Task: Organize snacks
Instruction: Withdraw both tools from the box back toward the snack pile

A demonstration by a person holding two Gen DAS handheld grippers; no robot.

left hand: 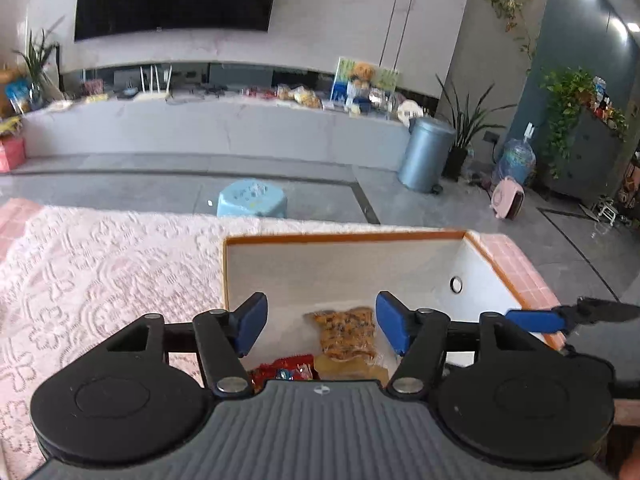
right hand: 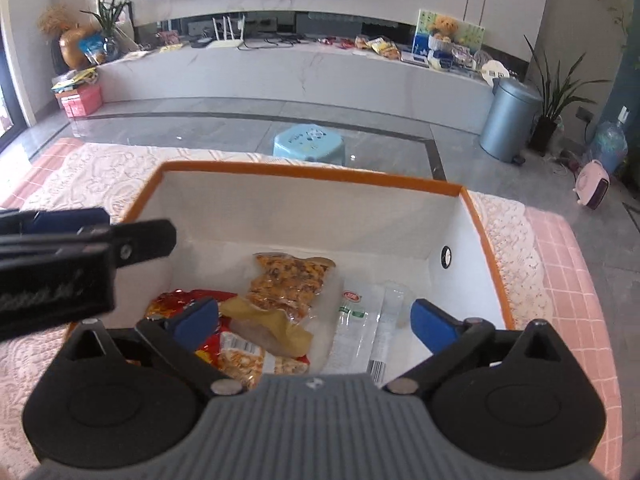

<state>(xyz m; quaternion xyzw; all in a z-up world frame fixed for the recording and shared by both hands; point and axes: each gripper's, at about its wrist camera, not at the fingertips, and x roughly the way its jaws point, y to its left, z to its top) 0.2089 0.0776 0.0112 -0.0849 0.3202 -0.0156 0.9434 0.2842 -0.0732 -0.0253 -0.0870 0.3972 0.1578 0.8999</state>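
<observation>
Over the white fabric storage box with the orange rim (right hand: 316,176), both tools hovering, tilted down into it. Left gripper (left hand: 320,324) with blue-padded jaws apart and empty, above the clear vacuum pack of orange-brown snack pieces (left hand: 346,332). Right gripper (right hand: 316,322) with jaws spread wide, nothing between them either.

Inside the box, on its floor: that clear vacuum pack (right hand: 290,284) near the middle, a red and yellow foil snack bag (right hand: 236,344) to its left and partly beneath it, a flat transparent packet with a green and red label (right hand: 360,328) to the right. All three lying loose, none gripped.

Probably the drop-off step of the tidying, packs already delivered. Box resting on the pink lace-covered tabletop (left hand: 100,264) (no further snacks visible on the cloth in these views). Next move, by this reading: clear of the rim, off to find any remaining snack, or done if none left.
</observation>
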